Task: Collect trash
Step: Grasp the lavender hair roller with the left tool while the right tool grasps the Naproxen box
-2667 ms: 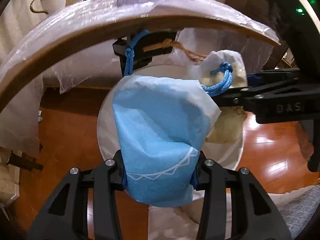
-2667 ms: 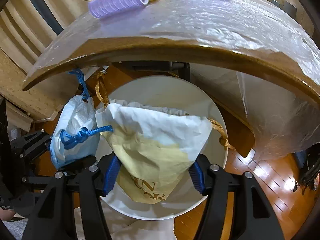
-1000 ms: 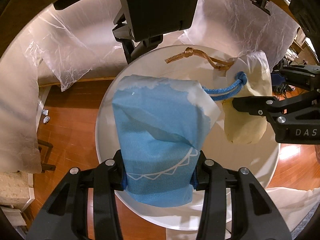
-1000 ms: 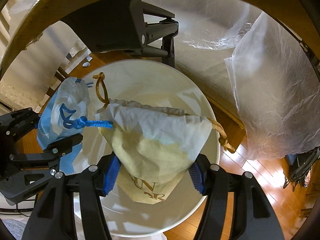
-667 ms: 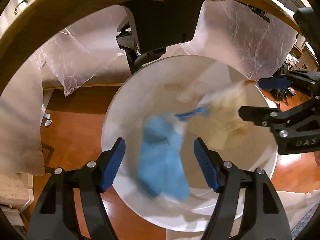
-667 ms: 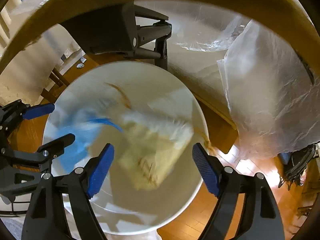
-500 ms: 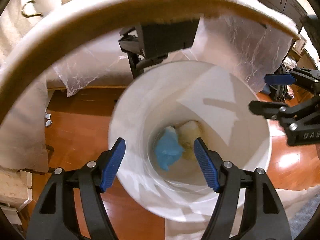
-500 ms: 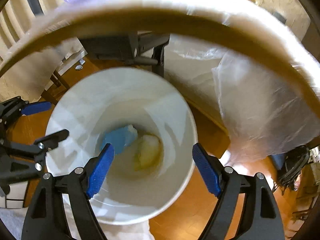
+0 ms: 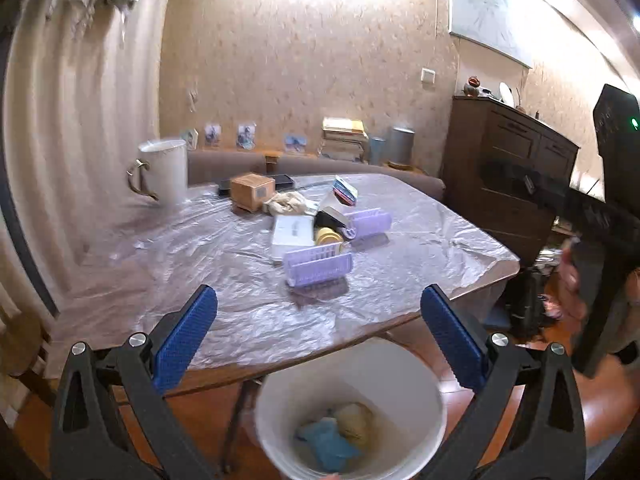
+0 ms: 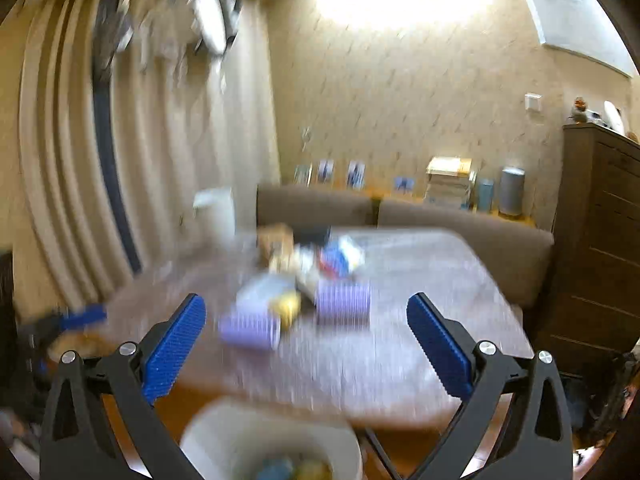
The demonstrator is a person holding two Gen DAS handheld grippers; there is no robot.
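Both grippers empty, jaws wide apart: left gripper (image 9: 318, 338) and right gripper (image 10: 306, 338) are above the near table edge. Round white plastic bin (image 9: 434, 396) stands upright on the floor just below that edge, mouth facing up. Blue drawstring pouch (image 9: 326, 444) and pale yellow drawstring pouch (image 9: 354, 420) lie side by side at the bin's bottom, touching; blur hides their long axes. On the plastic-sheeted wooden table (image 9: 224, 280), near lilac hair roller (image 9: 318, 268) lies w/ long axis roughly left-right. Right-wrist view is motion-blurred.
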